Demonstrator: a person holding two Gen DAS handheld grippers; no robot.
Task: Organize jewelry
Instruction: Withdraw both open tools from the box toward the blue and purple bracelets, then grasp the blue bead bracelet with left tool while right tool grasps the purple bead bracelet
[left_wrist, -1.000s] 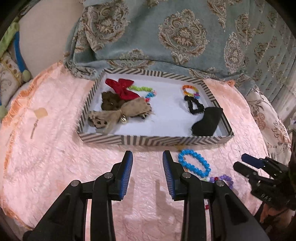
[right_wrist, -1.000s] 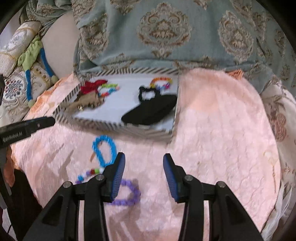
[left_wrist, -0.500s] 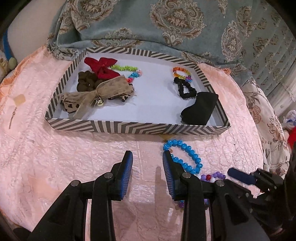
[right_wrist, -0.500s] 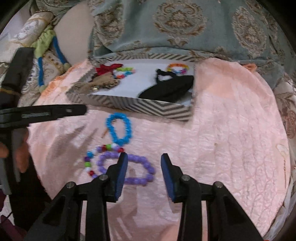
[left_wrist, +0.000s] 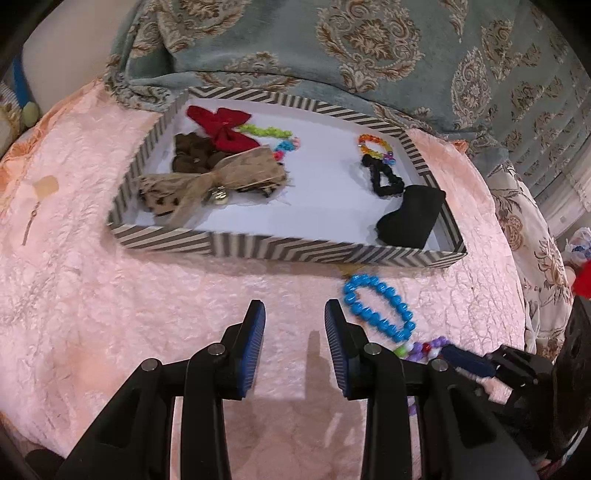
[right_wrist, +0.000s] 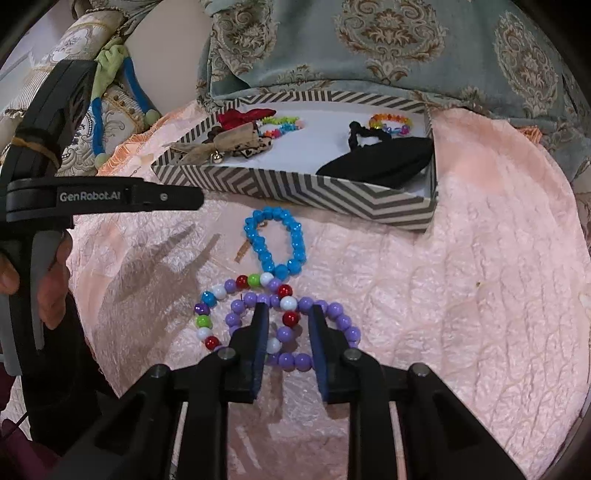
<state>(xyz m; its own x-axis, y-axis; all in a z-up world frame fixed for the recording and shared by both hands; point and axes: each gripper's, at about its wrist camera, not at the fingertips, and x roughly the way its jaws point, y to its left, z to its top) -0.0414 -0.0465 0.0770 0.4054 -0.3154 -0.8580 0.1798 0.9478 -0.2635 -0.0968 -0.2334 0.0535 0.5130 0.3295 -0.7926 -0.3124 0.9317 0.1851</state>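
1. While the right tool (right_wrist: 285, 314) points down at the pink bench (right_wrist: 461, 295), its jaws have just been closing around two overlapping bracelets low in the right wrist frame: a purple bracelet (right_wrist: 332, 317) and a mixed bracelet (right_wrist: 207, 321). The beads lie between the jaws, but the pads do not yet press on them.
2. Just above them, at mid-frame, a blue bracelet (right_wrist: 275, 245) lies on the bench, touching the mixed one.
3. Across the upper middle sits a striped tray (right_wrist: 295, 188) holding bows, bead bands and a black pouch (right_wrist: 380, 164).
4. At the bottom centre of the left wrist frame, the left tool (left_wrist: 293, 312) hangs released and empty above bare cloth, left of the blue bracelet.
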